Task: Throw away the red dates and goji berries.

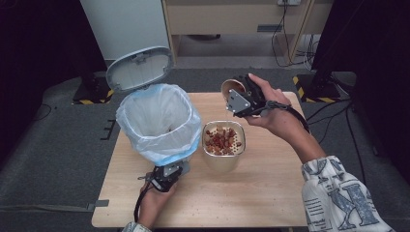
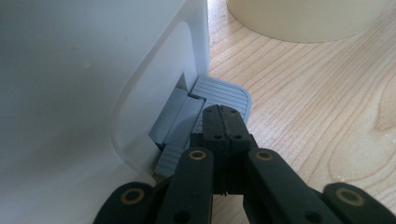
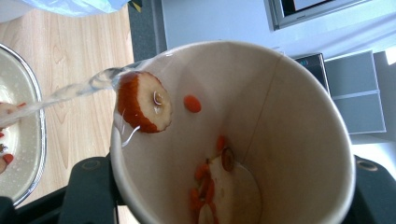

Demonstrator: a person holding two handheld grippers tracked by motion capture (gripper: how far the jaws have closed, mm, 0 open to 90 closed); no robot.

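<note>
here | left fingers (image 2: 223,122) pressed together on bin pedal (image 2: 219,95) | right fingers pinching tilted paper cup (image 3: 280,121)

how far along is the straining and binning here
Done: the left gripper, jaws shut, presses the bin's pedal, and the lid is up. In hand: the right gripper tips the paper cup, pouring liquid and fruit bits into the strainer. Left: a fruit slice and bits remain inside; probably binning them.
</note>
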